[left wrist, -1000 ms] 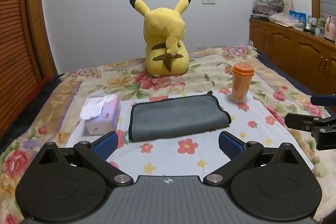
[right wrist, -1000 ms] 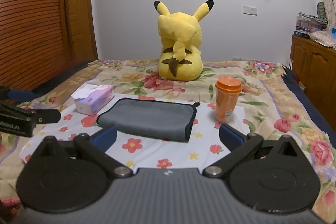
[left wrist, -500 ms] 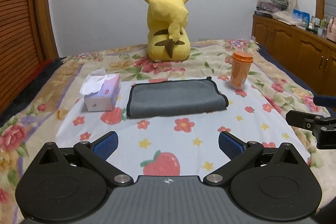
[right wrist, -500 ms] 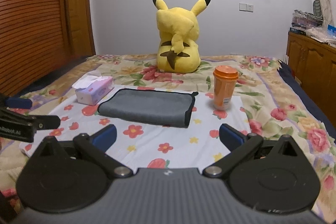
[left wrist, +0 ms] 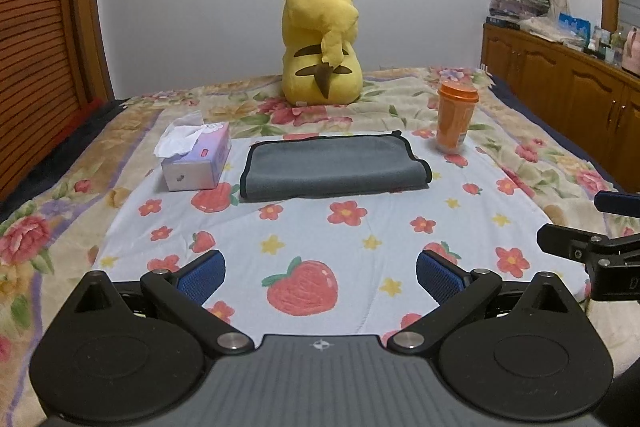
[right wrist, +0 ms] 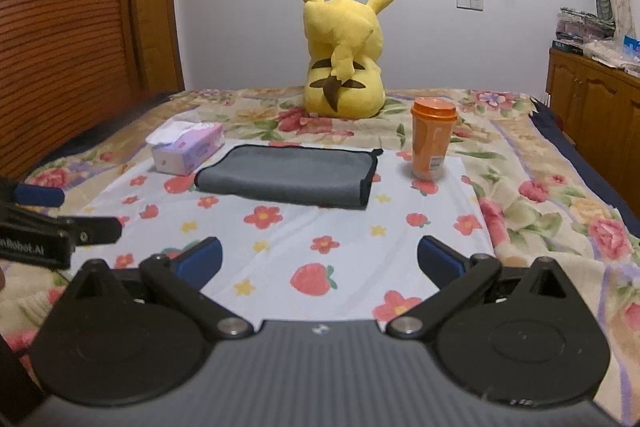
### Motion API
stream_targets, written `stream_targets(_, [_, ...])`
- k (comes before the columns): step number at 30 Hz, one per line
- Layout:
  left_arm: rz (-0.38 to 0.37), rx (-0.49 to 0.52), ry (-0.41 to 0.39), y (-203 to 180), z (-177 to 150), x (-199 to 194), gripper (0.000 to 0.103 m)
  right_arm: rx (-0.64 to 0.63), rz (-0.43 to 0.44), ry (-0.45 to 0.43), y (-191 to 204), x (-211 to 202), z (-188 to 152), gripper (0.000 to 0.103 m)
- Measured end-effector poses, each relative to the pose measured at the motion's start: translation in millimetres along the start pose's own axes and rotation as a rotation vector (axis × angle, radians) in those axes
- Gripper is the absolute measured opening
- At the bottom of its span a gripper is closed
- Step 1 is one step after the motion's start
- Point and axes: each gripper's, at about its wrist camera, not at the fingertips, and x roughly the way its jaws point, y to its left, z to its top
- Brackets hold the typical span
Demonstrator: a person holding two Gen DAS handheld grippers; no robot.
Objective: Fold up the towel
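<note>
A grey towel with black trim (left wrist: pixel 334 167) lies folded flat on the flowered white cloth (left wrist: pixel 360 227) on the bed; it also shows in the right wrist view (right wrist: pixel 288 175). My left gripper (left wrist: pixel 318 273) is open and empty, held well short of the towel. My right gripper (right wrist: pixel 318 257) is open and empty, also back from the towel. Each gripper shows at the edge of the other's view: the right one (left wrist: pixel 592 247) and the left one (right wrist: pixel 60 223).
A tissue box (left wrist: pixel 198 161) sits left of the towel and an orange lidded cup (left wrist: pixel 456 117) right of it. A yellow plush toy (left wrist: pixel 322 43) sits behind. A wooden cabinet (left wrist: pixel 568 87) runs along the right, a wooden slatted wall (right wrist: pixel 60 27) along the left.
Both grippers have drawn back from the towel and lowered; the towel looks farther off and more of the flowered cloth shows in front. The jaws stayed open.
</note>
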Motion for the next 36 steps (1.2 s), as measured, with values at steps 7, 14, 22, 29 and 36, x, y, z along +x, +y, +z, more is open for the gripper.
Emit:
stream_targets(7, [0.006,-0.001,-0.012,2.0,-5.1,1.4,0.103,-0.005,-0.021,0.009,-1.1,3.7,-7.2,0.103])
stream_targets(14, [0.009,-0.008,-0.055,4.2,-5.5,-6.2,0.103,-0.015,-0.035,-0.009,-0.1,1.1,-8.6,0.103])
stream_targets(22, [0.024,-0.001,-0.122,3.2,-3.4,-17.5,0.103,-0.003,-0.043,-0.043,-2.5,-4.4,-7.7,0.103])
stream_targets(29, [0.033,0.012,-0.16,2.0,-1.9,-22.1,0.103,-0.001,-0.047,-0.077,-3.4,-9.4,-7.0,0.103])
stream_targets(36, [0.037,0.017,-0.191,1.4,-0.9,-25.9,0.103,0.002,-0.048,-0.1,-4.4,-12.2,-6.2,0.103])
